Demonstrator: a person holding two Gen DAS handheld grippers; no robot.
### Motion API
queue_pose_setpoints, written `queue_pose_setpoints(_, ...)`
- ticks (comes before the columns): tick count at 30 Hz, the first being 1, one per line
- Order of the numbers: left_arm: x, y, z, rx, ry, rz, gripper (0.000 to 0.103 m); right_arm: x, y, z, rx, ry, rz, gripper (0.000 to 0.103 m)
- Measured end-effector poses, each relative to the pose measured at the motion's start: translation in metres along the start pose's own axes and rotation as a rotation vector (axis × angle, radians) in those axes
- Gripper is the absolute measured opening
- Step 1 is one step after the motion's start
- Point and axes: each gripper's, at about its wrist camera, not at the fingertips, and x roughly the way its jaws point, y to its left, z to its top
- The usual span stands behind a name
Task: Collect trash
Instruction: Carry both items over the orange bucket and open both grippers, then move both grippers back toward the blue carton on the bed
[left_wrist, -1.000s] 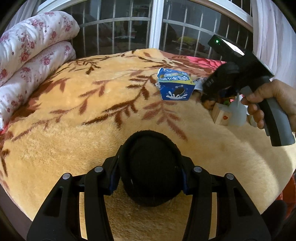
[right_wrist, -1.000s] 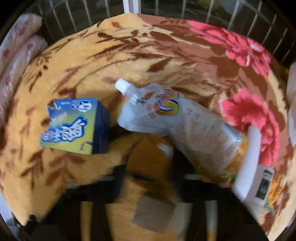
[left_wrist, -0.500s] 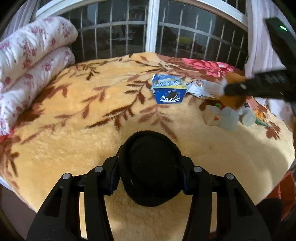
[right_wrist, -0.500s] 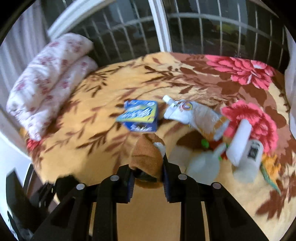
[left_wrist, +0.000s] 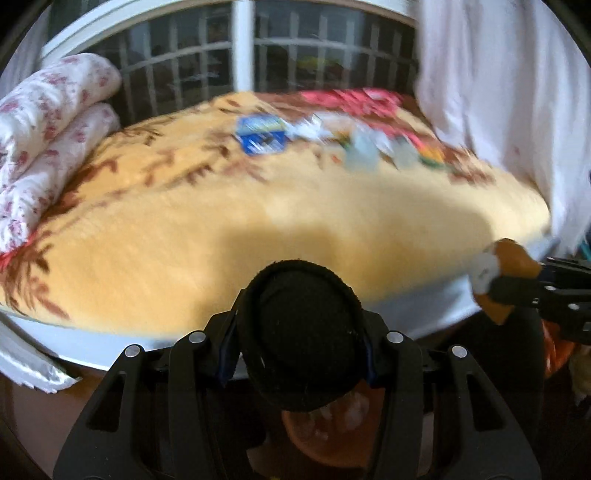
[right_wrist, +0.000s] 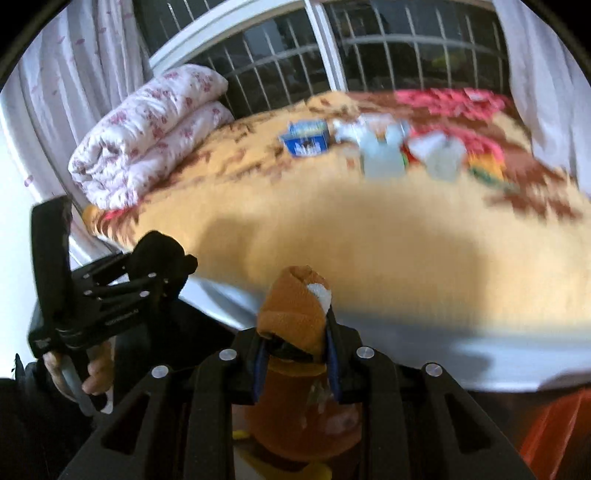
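My left gripper (left_wrist: 301, 339) is shut on a black rolled sock (left_wrist: 301, 332), held past the bed's near edge; it also shows in the right wrist view (right_wrist: 159, 254). My right gripper (right_wrist: 295, 339) is shut on an orange and white rolled sock (right_wrist: 295, 306), also off the bed; it shows at the right of the left wrist view (left_wrist: 506, 277). Trash lies blurred at the far side of the yellow blanket (left_wrist: 295, 206): a blue carton (left_wrist: 260, 134) (right_wrist: 306, 138), a white pouch (right_wrist: 380, 155) and pale bottles (right_wrist: 441, 158).
A folded floral quilt (right_wrist: 147, 129) lies at the bed's left end. A barred window (left_wrist: 240, 59) and white curtains (left_wrist: 498, 92) stand behind. An orange bin (right_wrist: 306, 417) sits under my grippers; something red-orange (right_wrist: 554, 432) is at lower right.
Both grippers have pulled back from the bed to beyond its near edge, still holding their socks. The right gripper lifted the orange sock away from the trash pile. The trash now looks far off.
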Motion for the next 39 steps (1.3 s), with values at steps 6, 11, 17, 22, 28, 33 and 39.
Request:
queue_pose_setpoints(6, 0.037, -0.027, -0.054, 0.113, 0.149, -0.02, 0.049, 0.035, -0.015, -0.061, 0.106, 0.103, 0.009, 0.026)
queue_pose_setpoints(11, 0.071, -0.027, -0.078, 0.105, 0.28, -0.059, 0.049, 0.065, -0.021, -0.081, 0.13, 0.188, 0.016, 0.026)
queue_pose_setpoints(17, 0.092, -0.024, -0.084, 0.096, 0.349, -0.075, 0.049, 0.089, -0.02, -0.083, 0.136, 0.243, 0.028, 0.026)
queue_pose_setpoints(22, 0.103, -0.024, -0.088, 0.097, 0.383, -0.08, 0.049, 0.1, -0.021, -0.084, 0.142, 0.269, 0.033, 0.026)
queue_pose_setpoints(28, 0.115, -0.026, -0.092, 0.115, 0.417, -0.047, 0.061, 0.107, -0.029, -0.085, 0.144, 0.293, 0.028, 0.045)
queue_pose_setpoints(33, 0.12, -0.03, -0.092, 0.142, 0.424, -0.017, 0.084, 0.107, -0.031, -0.084, 0.146, 0.284, 0.018, 0.059)
queue_pose_setpoints(39, 0.109, -0.031, -0.091, 0.132, 0.404, -0.01, 0.084, 0.095, -0.034, -0.084, 0.167, 0.242, 0.013, 0.06)
